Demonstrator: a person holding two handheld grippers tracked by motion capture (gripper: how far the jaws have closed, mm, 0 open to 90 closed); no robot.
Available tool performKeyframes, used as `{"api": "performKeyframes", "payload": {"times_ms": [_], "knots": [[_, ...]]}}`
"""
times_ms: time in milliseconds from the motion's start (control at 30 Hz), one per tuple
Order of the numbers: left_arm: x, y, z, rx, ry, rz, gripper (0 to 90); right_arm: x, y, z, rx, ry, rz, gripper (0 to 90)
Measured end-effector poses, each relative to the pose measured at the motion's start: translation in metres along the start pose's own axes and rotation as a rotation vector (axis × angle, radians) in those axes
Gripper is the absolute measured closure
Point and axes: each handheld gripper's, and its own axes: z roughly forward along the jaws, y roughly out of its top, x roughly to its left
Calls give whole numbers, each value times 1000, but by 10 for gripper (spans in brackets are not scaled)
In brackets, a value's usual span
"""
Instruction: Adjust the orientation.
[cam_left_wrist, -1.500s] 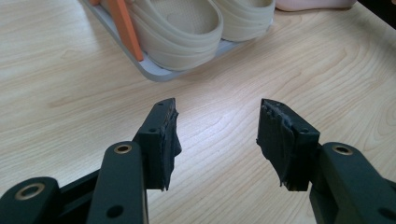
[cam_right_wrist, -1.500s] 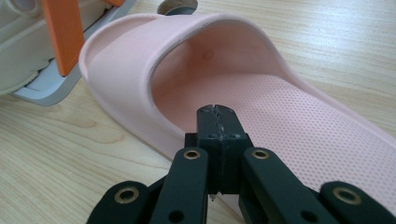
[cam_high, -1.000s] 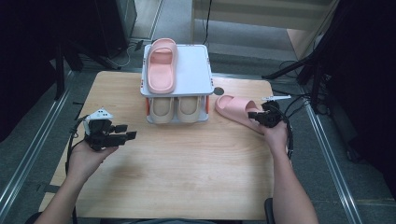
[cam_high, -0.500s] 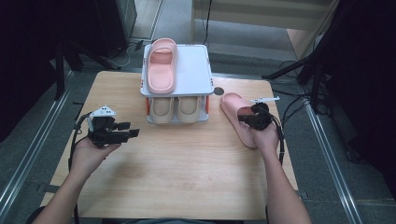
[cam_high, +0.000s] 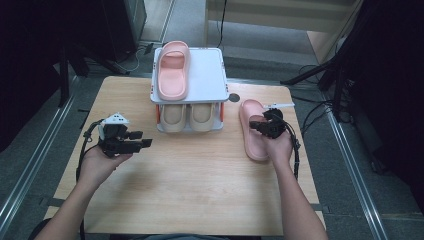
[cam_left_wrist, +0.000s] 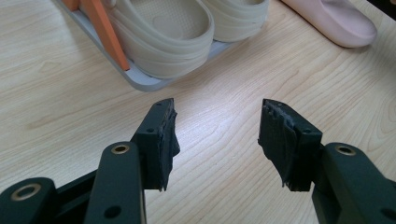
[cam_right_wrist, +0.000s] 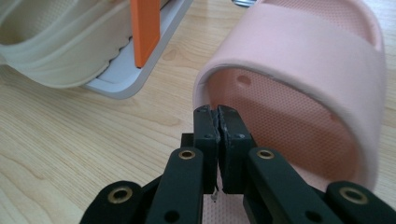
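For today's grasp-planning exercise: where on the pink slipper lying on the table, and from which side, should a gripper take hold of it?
Grip the side wall of the pink slipper just behind its strap, one jaw inside on the footbed and one outside. Come from the heel end, where the right gripper already sits: the sole lies flat, the open heel faces the person, and the thin raised rim probably suits narrow jaws better than the wide strap.

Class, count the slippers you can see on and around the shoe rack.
4: one pink slipper on the rack's top shelf, two beige slippers on the lower shelf, one pink slipper on the table to the rack's right.
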Motion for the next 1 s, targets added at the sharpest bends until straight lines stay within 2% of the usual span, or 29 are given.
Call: {"api": "performKeyframes", "payload": {"times_ms": [100,267,533,767,900,1000], "knots": [[0,0,0,-3,1,-3,459,-2,0,-9,-14,-7,5,846],[1,-1,-1,1,-2,-9,458,-6,-2,-31,-80,-20,20,770],[2,-1,-1,0,0,-11,458,-23,-7,-53,-145,-67,51,644],[2,-1,0,6,2,-11,458,-39,-16,-49,-162,-87,91,600],[2,-2,0,7,3,-10,458,-42,-18,-38,-132,-118,77,586],[1,-3,0,5,2,-12,458,-44,-20,-28,-111,-113,92,587]]}}
